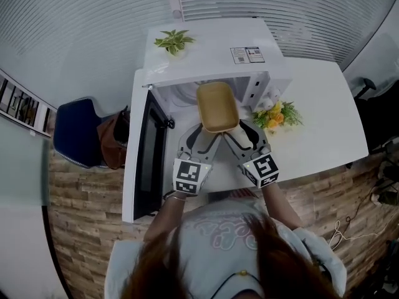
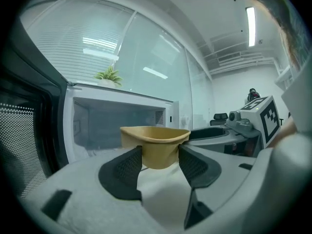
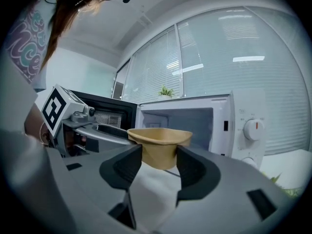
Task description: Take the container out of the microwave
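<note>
A tan, rounded-rectangular container (image 1: pixel 216 106) hangs in the air at the mouth of the white microwave (image 1: pixel 206 52), whose door (image 1: pixel 148 148) swings open to the left. My left gripper (image 1: pixel 202 131) is shut on the container's near left corner, and my right gripper (image 1: pixel 242 129) on its near right corner. In the left gripper view the container (image 2: pixel 155 144) sits between the black pads (image 2: pixel 127 167), which touch both its sides, with the lit cavity (image 2: pixel 117 123) behind. The right gripper view shows the same hold on the container (image 3: pixel 160 145), in front of the cavity (image 3: pixel 178 118).
A small potted plant (image 1: pixel 174 41) stands on top of the microwave. Yellow flowers (image 1: pixel 277 114) lie on the white table (image 1: pixel 330 123) right of the microwave. Left of the open door are a blue chair (image 1: pixel 73 132) and a brown bag (image 1: pixel 112 141). The microwave's dials (image 3: pixel 252 128) face the right gripper.
</note>
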The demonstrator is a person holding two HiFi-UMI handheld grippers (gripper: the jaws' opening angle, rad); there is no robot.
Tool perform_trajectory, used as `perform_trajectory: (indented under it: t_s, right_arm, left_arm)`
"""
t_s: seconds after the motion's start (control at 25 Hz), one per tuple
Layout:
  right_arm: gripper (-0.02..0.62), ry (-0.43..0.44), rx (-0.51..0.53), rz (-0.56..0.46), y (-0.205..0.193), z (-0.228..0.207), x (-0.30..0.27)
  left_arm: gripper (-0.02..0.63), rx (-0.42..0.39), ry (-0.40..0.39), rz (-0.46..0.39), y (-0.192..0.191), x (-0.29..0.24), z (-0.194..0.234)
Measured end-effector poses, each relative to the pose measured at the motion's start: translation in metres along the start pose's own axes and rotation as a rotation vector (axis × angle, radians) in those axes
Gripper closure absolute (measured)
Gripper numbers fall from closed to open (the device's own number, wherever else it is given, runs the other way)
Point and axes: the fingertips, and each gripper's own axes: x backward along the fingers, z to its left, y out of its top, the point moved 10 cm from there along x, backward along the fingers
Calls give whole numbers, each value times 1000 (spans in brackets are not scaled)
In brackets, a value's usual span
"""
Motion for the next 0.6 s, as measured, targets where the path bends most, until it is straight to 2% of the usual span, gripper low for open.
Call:
perform_trajectory:
  t_s: [0.28, 0.6]
  right_arm:
    - [385, -17, -9, -19, 4, 9, 16]
    - [385, 11, -2, -28, 6, 12, 46]
  left_arm:
    - [371, -5, -16, -18, 7, 12, -11]
    - [371, -11, 17, -32, 14, 28, -42]
